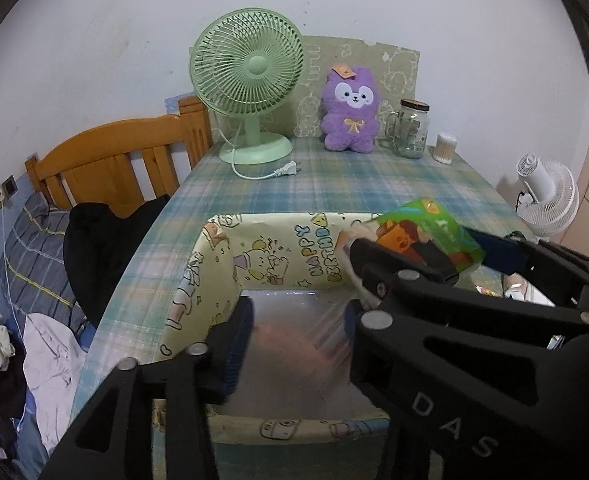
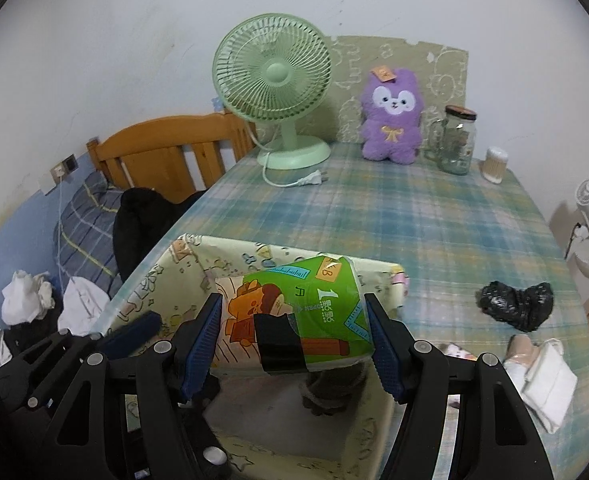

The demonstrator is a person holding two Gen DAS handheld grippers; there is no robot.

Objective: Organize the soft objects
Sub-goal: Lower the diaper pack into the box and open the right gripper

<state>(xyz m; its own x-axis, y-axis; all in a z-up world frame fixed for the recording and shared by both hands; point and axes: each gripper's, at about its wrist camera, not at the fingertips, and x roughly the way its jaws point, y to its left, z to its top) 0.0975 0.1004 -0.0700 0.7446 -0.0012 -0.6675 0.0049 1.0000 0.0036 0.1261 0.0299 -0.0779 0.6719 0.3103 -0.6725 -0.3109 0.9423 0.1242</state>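
You are mid-way through a drop: your right gripper (image 2: 296,340) pinches a green tissue pack (image 2: 294,316) between its blue pads (image 2: 386,356), holding it right above the open yellow cartoon-print box (image 1: 278,248) near the front of the checked table (image 1: 334,188). Your left gripper (image 1: 298,344) has its fingers spread with nothing between them, poised over the same box. What already lies inside is hard to make out, since the left view is smeared with blur, though something dark and rounded seems to sit at the bottom under the pack. Still out on the table are a black crumpled piece (image 2: 516,306) and a white folded cloth (image 2: 546,384) to the right of the box, well apart from it, and the purple plush toy (image 2: 392,116) stands at the back beside the green fan (image 2: 272,76). So I judge the sorting as partly done, with several soft things left.
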